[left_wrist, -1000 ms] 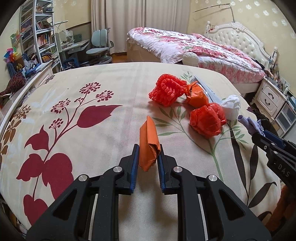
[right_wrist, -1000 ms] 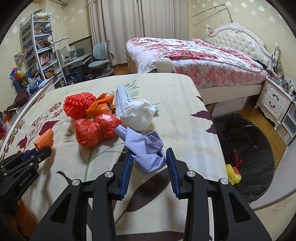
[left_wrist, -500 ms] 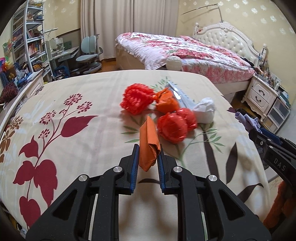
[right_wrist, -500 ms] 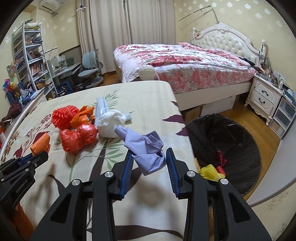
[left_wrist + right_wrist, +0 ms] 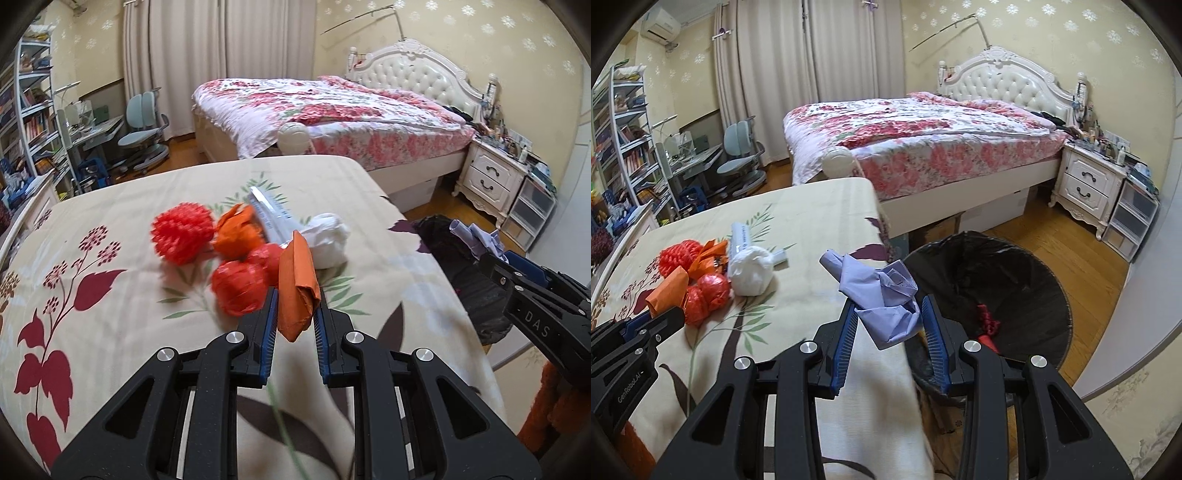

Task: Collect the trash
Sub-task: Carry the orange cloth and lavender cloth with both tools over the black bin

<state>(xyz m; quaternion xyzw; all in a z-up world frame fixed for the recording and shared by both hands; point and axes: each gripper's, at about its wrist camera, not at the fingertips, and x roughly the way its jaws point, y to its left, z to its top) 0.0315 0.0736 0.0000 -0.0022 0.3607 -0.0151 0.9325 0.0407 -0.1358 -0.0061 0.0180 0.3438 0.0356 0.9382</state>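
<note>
At lower centre of the left wrist view, the left claw [image 5: 294, 317] is clenched narrowly on a folded orange paper [image 5: 297, 288] above the floral bedspread [image 5: 110, 221]. In the right wrist view the right claw [image 5: 890, 325] grips a crumpled lilac wad [image 5: 882, 295], wider apart, beside the black-lined trash bin [image 5: 1015, 280] at centre right.

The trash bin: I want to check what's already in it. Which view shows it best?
The right wrist view: the black-lined trash bin shows its open mouth with red scraps inside. The left wrist view catches only a dark edge beside the bed.
</note>
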